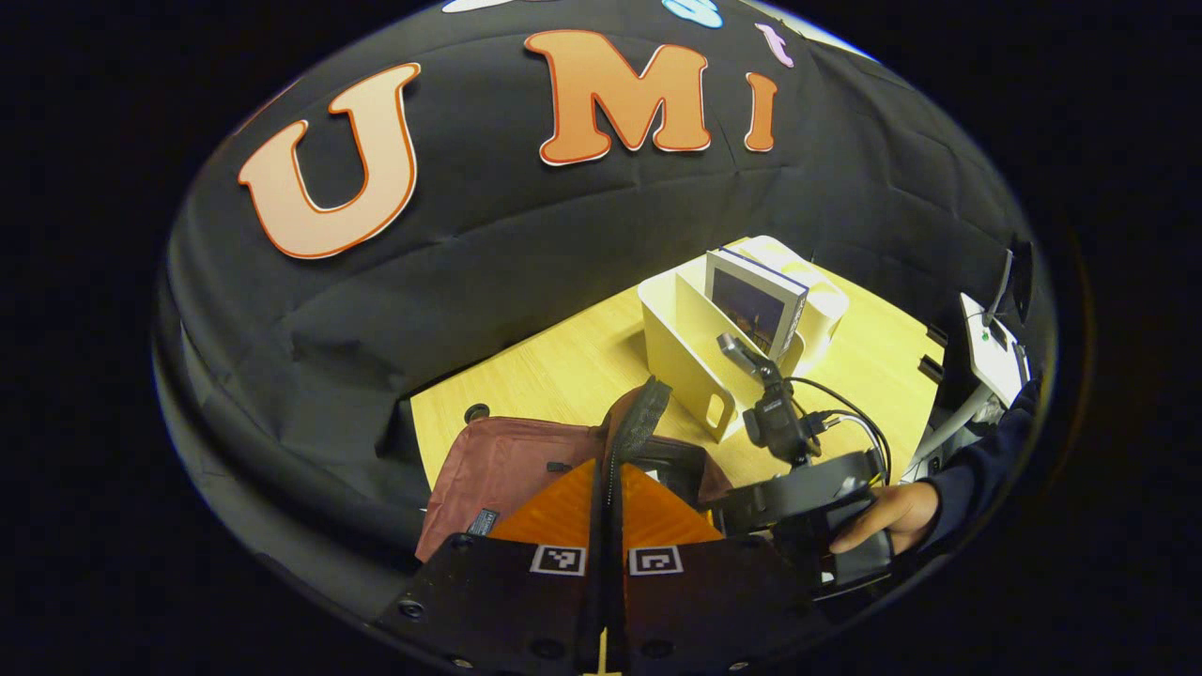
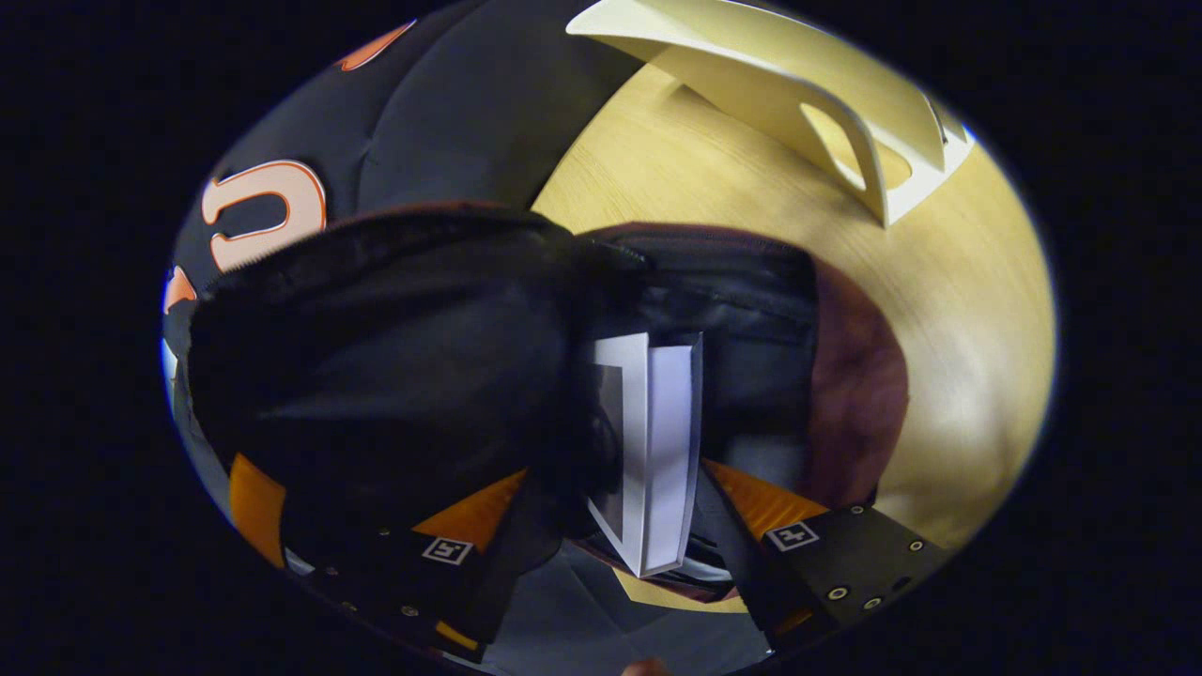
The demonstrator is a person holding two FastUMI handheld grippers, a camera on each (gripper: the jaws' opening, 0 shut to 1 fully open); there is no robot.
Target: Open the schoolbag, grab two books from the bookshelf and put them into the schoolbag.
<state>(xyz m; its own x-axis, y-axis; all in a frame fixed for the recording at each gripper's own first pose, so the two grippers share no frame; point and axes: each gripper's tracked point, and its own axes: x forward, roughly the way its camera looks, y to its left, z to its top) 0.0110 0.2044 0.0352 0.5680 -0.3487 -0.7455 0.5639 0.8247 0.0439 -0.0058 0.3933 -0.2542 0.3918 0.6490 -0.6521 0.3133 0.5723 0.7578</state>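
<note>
The dusty-red schoolbag (image 1: 507,465) lies on the wooden table (image 1: 563,366). My left gripper (image 1: 608,469) is shut on its black zipper flap (image 1: 640,413) and holds it up. In the right gripper view, my right gripper (image 2: 615,483) is shut on a book (image 2: 662,441), white page edges toward me, standing in the bag's dark open mouth (image 2: 732,282). The raised flap (image 2: 394,357) covers part of the left finger. Another book (image 1: 756,305) stands in the cream bookshelf (image 1: 681,361) behind the bag. My right gripper (image 1: 751,512), held by a hand (image 1: 887,516), sits just right of the flap.
The bookshelf's handled end wall (image 2: 845,122) stands close beyond the bag. Bare table (image 2: 939,310) lies to the right of the bag. A white device on a stand (image 1: 991,357) sits at the table's right edge.
</note>
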